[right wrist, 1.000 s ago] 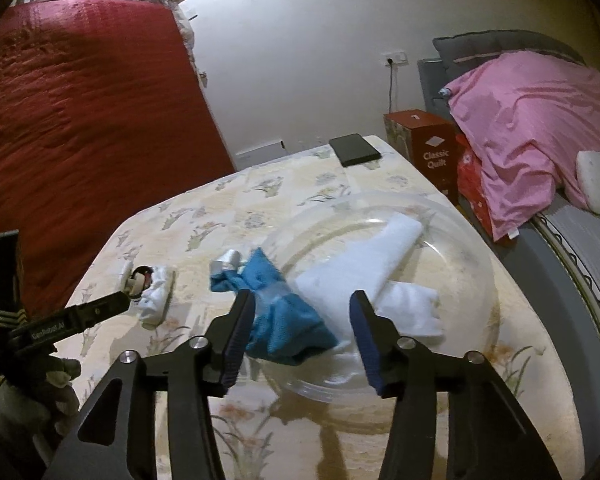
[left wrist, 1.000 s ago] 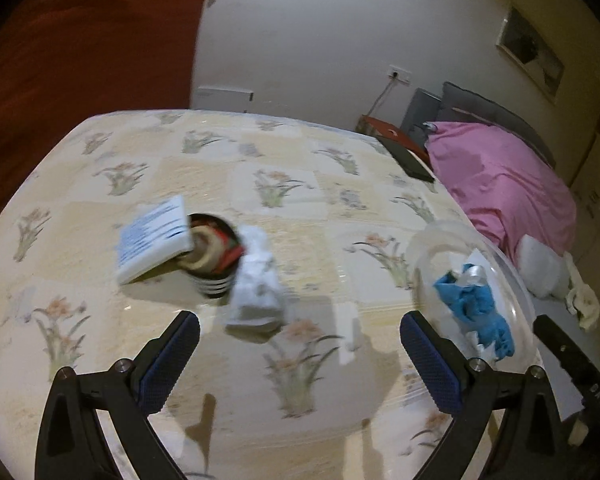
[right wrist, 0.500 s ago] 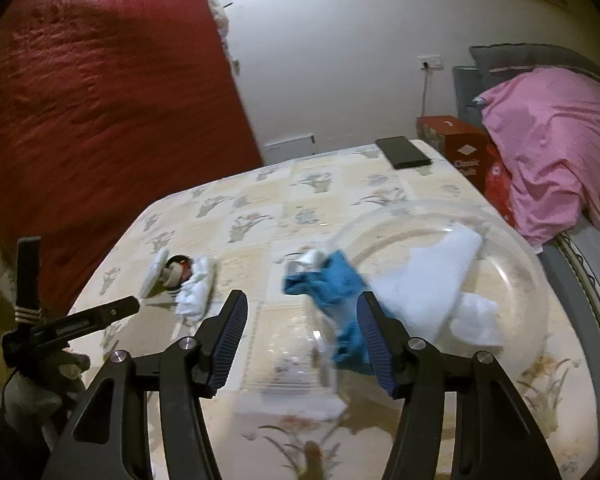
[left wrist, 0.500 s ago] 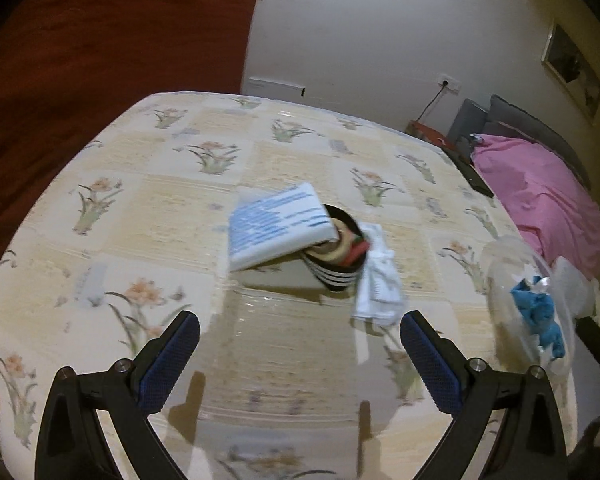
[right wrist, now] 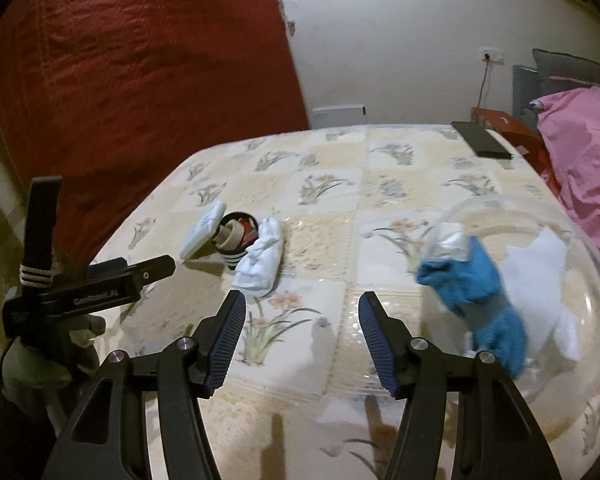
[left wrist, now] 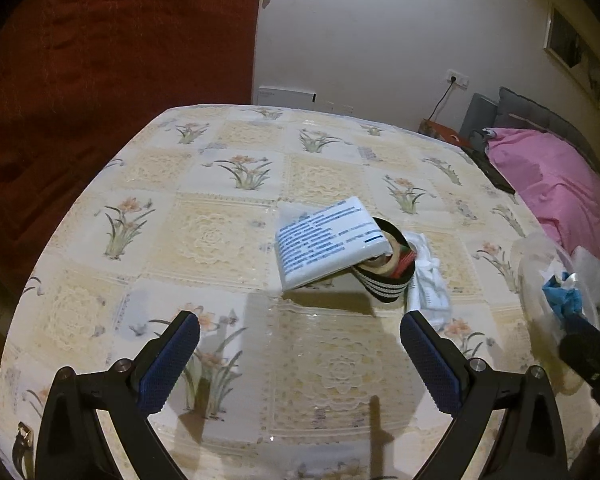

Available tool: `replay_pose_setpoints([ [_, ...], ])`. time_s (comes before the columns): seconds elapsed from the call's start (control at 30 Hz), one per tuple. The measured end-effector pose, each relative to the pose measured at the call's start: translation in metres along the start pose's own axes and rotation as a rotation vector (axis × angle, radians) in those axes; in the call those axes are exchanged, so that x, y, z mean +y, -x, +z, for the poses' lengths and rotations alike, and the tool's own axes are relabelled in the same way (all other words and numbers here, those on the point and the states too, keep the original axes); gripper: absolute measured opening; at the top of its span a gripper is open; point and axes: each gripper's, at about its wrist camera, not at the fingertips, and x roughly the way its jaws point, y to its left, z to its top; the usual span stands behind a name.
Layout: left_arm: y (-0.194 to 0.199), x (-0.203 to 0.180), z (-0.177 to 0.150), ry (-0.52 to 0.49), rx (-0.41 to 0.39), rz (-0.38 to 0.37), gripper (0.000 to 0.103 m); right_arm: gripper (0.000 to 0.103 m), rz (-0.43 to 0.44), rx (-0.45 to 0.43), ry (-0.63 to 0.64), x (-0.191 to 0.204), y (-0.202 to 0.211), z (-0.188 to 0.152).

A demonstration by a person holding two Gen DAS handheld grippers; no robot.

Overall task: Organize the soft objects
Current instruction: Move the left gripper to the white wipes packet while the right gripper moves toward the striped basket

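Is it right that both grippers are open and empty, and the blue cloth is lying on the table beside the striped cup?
Not quite. Both grippers, left and right, are open and empty, but the blue cloth lies in the clear bowl, away from the striped cup, as the right wrist view shows.

We see a dim, warm, yellowish indoor light. Hard shadows fall toward us from the striped cup (left wrist: 384,276) on the glossy tablecloth (left wrist: 220,240), which shows faint glare. Fisheye bending darkens the corners. The blue cloth (right wrist: 476,292) looks motion-blurred at right.
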Motion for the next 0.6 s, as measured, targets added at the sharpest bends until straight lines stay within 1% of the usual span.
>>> replay_pose_setpoints([
  [0.37,-0.008,0.010,0.003,0.004,0.010,0.008,0.102,0.060,0.035,0.088,0.027,0.016,-0.044,0.005],
  [0.6,-0.015,0.012,0.008,-0.022,0.015,0.023,0.102,0.060,0.044,0.130,0.046,0.025,-0.073,0.010],
])
